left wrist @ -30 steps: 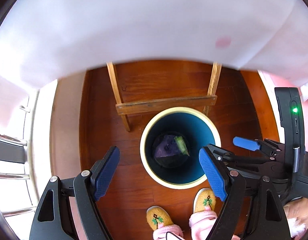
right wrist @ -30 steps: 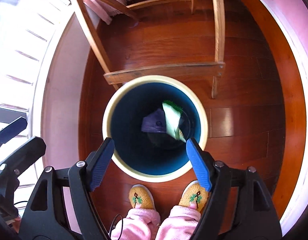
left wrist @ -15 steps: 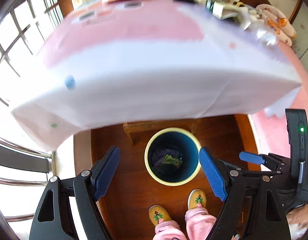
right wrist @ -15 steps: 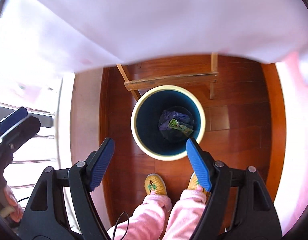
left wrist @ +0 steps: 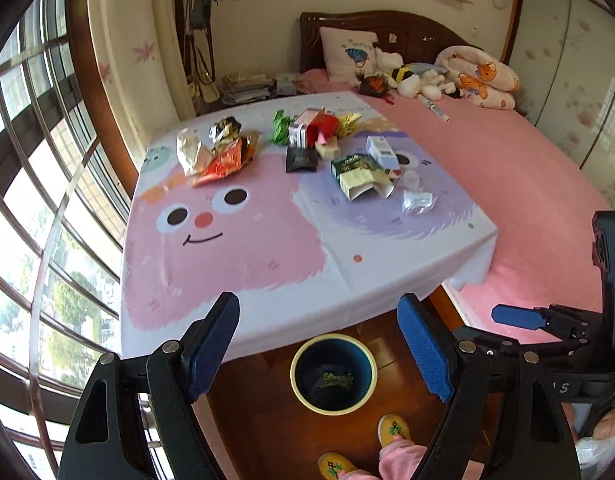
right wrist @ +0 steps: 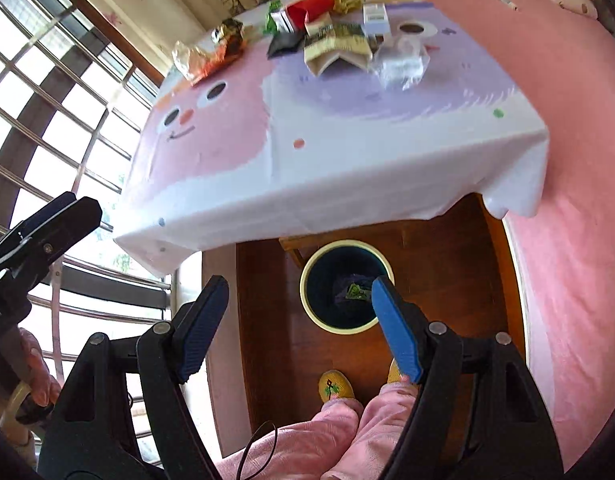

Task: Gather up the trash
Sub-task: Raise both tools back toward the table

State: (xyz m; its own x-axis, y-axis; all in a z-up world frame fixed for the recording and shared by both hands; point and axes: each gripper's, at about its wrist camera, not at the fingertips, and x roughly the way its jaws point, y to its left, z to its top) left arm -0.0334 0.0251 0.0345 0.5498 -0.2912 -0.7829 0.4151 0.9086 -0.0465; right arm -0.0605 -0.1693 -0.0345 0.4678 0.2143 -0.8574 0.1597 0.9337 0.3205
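A blue bin with a cream rim (left wrist: 334, 374) (right wrist: 346, 286) stands on the wood floor under the table's near edge, with a green wrapper (left wrist: 336, 379) and dark trash inside. On the table's far half lies a pile of trash: an orange and silver wrapper (left wrist: 221, 156) (right wrist: 203, 58), a green-and-cream packet (left wrist: 361, 176) (right wrist: 335, 48), a black pouch (left wrist: 301, 159), a clear plastic wrapper (left wrist: 417, 200) (right wrist: 399, 64), a red box (left wrist: 321, 126). My left gripper (left wrist: 317, 344) is open and empty, above the bin. My right gripper (right wrist: 299, 328) is open and empty beside it.
The table wears a pink and purple cartoon cloth (left wrist: 235, 240) (right wrist: 227, 128). A pink bed (left wrist: 507, 168) with plush toys lies to the right. A window with bars (left wrist: 35, 200) is on the left. My slippered feet (left wrist: 393, 430) stand by the bin.
Both grippers have risen and tilted up from just over the bin, so the tabletop and its trash pile have come into view. Both stay open and empty.
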